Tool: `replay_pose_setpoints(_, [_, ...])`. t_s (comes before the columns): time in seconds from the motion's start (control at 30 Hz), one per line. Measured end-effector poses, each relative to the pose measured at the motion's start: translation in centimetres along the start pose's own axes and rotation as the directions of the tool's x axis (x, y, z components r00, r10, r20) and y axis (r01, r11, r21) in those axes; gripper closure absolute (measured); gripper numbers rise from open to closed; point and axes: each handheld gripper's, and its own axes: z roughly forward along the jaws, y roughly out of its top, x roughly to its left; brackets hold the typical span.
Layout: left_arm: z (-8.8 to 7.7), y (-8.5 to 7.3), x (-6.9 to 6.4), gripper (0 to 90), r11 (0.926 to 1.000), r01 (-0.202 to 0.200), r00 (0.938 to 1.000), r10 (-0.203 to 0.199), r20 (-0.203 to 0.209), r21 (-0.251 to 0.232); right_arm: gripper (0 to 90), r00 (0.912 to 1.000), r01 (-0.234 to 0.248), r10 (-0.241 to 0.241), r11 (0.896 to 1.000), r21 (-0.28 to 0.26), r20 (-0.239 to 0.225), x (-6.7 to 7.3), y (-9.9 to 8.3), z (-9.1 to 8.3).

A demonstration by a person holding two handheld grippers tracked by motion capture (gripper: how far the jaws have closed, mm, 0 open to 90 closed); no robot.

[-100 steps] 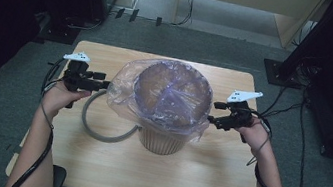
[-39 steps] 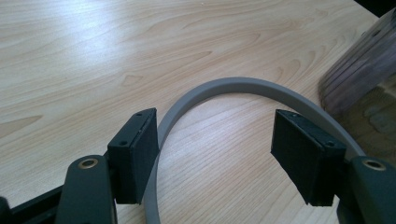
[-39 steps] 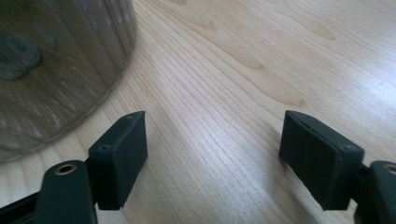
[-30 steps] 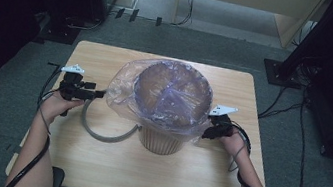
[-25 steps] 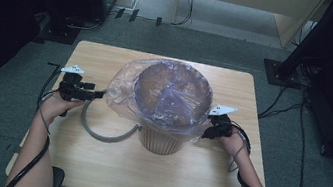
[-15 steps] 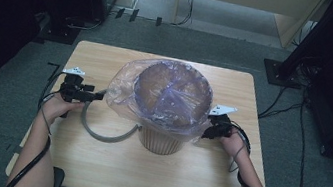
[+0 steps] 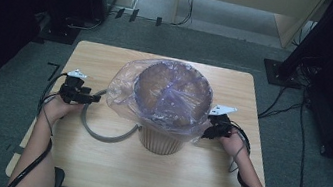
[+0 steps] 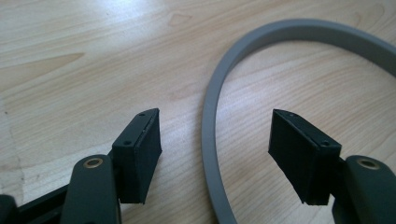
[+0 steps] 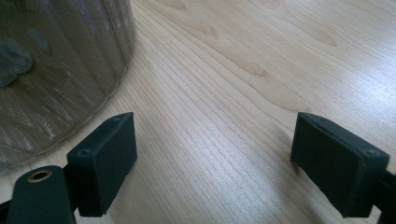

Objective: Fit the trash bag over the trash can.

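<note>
Change: both hands sit lower and closer to the near edge of the surface than a few seconds ago; over the last second they have barely shifted, and the left jaws have just been closing a little, with the ring between them.
Left gripper (image 8: 215, 154): released, jaws apart and astride the grey ring (image 8: 211, 116), pads not pressing on it; near the left edge of the surface (image 7: 92, 163) in the high view (image 7: 95, 98).
Right gripper (image 9: 212, 158): released, jaws wide over bare wood, nothing between them; near the right edge, just beside the bin (image 7: 206, 132).
Bin (image 7: 162, 141): upright at the middle of the surface, a clear plastic bag (image 7: 121, 91) draped over its mouth.
Ring: flat on the wood, left of the bin, curving under the bag's edge.
</note>
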Motion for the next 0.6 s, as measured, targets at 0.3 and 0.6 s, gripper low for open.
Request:
replay_pose_setpoints(0.3, [0.1, -0.3, -0.3, 40.4, 0.9992, -0.029, 0.9987, 0.03, -0.041, 0.027, 13.8, 1.0, -0.002, 0.002, 1.0, 0.0, 0.003, 0.1, 0.0, 0.0])
replay_pose_setpoints(0.6, [0.3, -0.6, -1.1, 48.2, 0.9964, -0.082, 0.9884, 0.084, -0.126, 0.023, 13.7, 1.0, -0.003, 0.003, 1.0, 0.001, 0.005, 0.1, 0.0, 0.0])
